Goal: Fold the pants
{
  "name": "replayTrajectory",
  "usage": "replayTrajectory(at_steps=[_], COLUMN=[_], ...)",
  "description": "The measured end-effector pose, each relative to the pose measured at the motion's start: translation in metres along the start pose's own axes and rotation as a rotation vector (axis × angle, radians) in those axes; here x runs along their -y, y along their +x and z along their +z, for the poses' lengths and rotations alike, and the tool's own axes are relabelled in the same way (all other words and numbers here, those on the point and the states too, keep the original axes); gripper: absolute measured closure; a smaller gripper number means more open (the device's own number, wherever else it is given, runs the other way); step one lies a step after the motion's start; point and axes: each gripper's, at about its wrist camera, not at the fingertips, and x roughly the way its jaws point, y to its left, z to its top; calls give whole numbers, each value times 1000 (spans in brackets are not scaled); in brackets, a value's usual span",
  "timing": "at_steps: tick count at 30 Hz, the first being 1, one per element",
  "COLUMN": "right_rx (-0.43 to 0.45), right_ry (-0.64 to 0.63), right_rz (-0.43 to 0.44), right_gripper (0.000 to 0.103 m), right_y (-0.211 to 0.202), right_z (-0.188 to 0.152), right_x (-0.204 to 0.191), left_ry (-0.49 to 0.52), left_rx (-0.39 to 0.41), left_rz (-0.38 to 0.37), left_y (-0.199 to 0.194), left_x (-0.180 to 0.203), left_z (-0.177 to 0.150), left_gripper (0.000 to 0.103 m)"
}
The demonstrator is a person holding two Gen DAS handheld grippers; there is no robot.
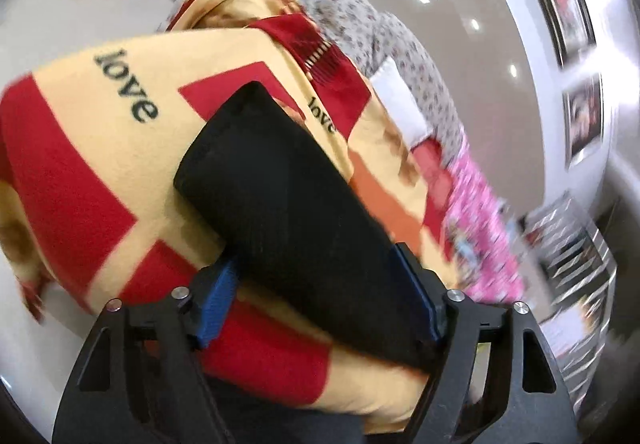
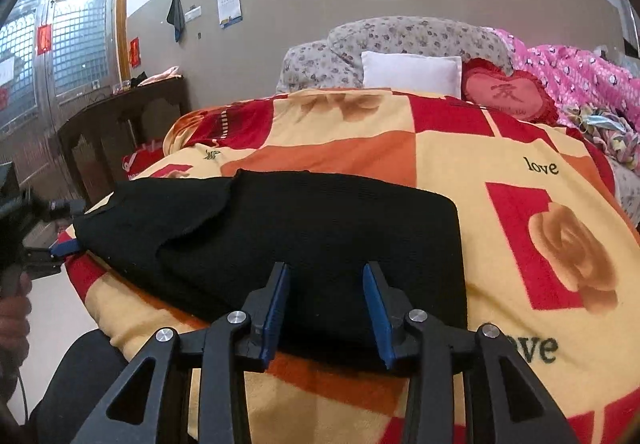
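Black pants (image 2: 320,220) lie folded into a long strip on a red and yellow blanket (image 2: 520,244) spread over a bed. My right gripper (image 2: 326,266) is open at the strip's near edge, its blue pads (image 2: 280,308) standing apart over the flat cloth. At the strip's left end, the left gripper (image 2: 64,246) shows one blue finger beside the cloth. In the left wrist view the pants (image 1: 280,184) run away from me between the wide-open fingers of my left gripper (image 1: 316,256). There the left pad (image 1: 218,296) stands clear of the cloth.
A white pillow (image 2: 412,74), a red heart cushion (image 2: 504,94), a floral bolster (image 2: 400,36) and a pink quilt (image 2: 580,76) lie at the bed's far end. A dark wooden table (image 2: 120,124) stands left of the bed. A person's hand (image 2: 12,308) holds the left gripper.
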Motion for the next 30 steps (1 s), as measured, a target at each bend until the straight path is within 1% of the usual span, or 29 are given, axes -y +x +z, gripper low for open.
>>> replayTrajectory(at_steps=[2, 4, 6, 7, 8, 9, 10, 11, 13, 14, 15, 17, 20, 21, 25, 26, 28, 30], right_rx=[0, 0, 0, 0, 0, 0, 0, 0, -1, -1, -1, -2, -3, -3, -4, -5, -7, -9], right_ry=[-1, -1, -2, -1, -1, -1, -1, -1, -1, -1, 1, 3, 23, 35, 76, 88, 121, 159], right_rz=[1, 0, 0, 1, 2, 2, 1, 1, 1, 1, 1, 3, 18, 26, 59, 69, 100, 135], right_gripper=[66, 66, 66, 66, 66, 66, 66, 66, 66, 66, 66, 66, 66, 66, 65, 65, 64, 64], right_y=[-1, -1, -1, -1, -1, -1, -1, -1, -1, -1, -1, -1, -3, -4, -6, -7, -7, -8], right_z=[0, 0, 0, 0, 0, 0, 0, 0, 0, 0, 0, 0, 0, 0, 0, -1, 0, 0], right_x=[0, -1, -1, -1, 0, 0, -1, 0, -1, -1, -1, -1, 0, 1, 6, 7, 12, 18], left_ry=[-61, -98, -100, -75, -53, -25, 15, 45, 62, 88, 122, 262, 459, 545, 780, 846, 930, 1025], left_rx=[4, 13, 27, 34, 43, 52, 61, 65, 73, 85, 101, 160, 233, 259, 295, 294, 284, 247], left_rz=[9, 17, 28, 47, 76, 120, 167, 193, 198, 207, 216, 245, 256, 245, 176, 151, 110, 52], left_y=[1, 1, 1, 0, 0, 0, 0, 0, -2, -4, -5, -10, -14, -15, -12, -8, -1, 8], left_x=[1, 2, 4, 6, 8, 10, 12, 13, 11, 14, 19, 40, 72, 87, 129, 142, 160, 179], left_z=[6, 9, 8, 7, 5, 2, 0, -2, -4, -6, -8, -17, -29, -37, -60, -67, -78, -93], left_gripper=[22, 21, 22, 25, 31, 49, 75, 85, 88, 88, 89, 89, 90, 90, 90, 90, 90, 90])
